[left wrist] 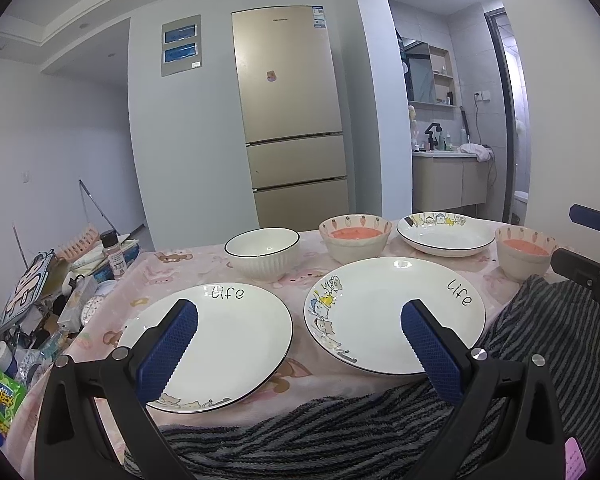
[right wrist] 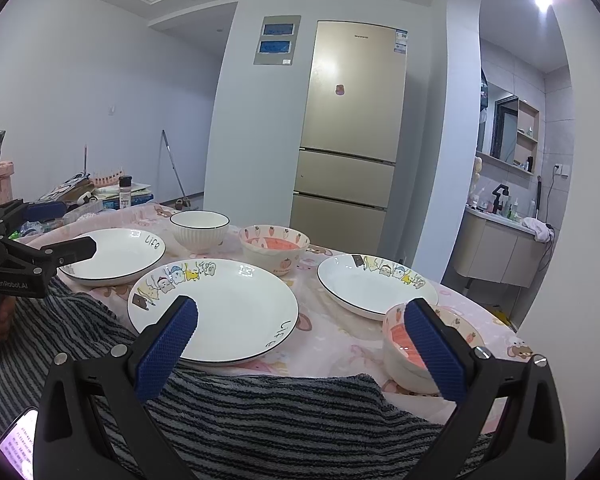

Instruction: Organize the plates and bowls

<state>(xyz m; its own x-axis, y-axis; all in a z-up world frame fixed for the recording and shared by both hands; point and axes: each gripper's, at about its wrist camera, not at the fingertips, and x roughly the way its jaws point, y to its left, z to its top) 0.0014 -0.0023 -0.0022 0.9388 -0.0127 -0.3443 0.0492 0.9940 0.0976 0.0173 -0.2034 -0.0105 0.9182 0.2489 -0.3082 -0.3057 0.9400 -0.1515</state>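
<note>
Pink cartoon-print cloth (left wrist: 204, 266) covering the desk; gold three-door refrigerator (left wrist: 292, 120) against the far wall, bathroom vanity (left wrist: 448, 180) far right.

Striped grey towel (left wrist: 340, 432) draped over the near edge of the desk.

Near left: white round plate lettered "life" (left wrist: 236, 340), flat on the cloth. Just beside it to the right: second white plate with cartoon rim print (left wrist: 380, 312), partly touching the towel. Far row, left to right: white ribbed bowl with dark rim (left wrist: 262, 254); strawberry-print bowl with pink interior (left wrist: 356, 240); deep white plate with cartoon rim (left wrist: 444, 234); second strawberry-print bowl (left wrist: 524, 252) at the right edge. All pieces separate, none stacked.

Left gripper (left wrist: 298, 310): blue-padded fingers spread wide, holding nothing, raised above the gap between the two near plates. Right gripper (right wrist: 300, 310): fingers spread wide, holding nothing, raised above the cartoon-rim plate and the near strawberry-print bowl.

Clutter of bottles and packets (left wrist: 60, 304) at the left end of the desk.
</note>
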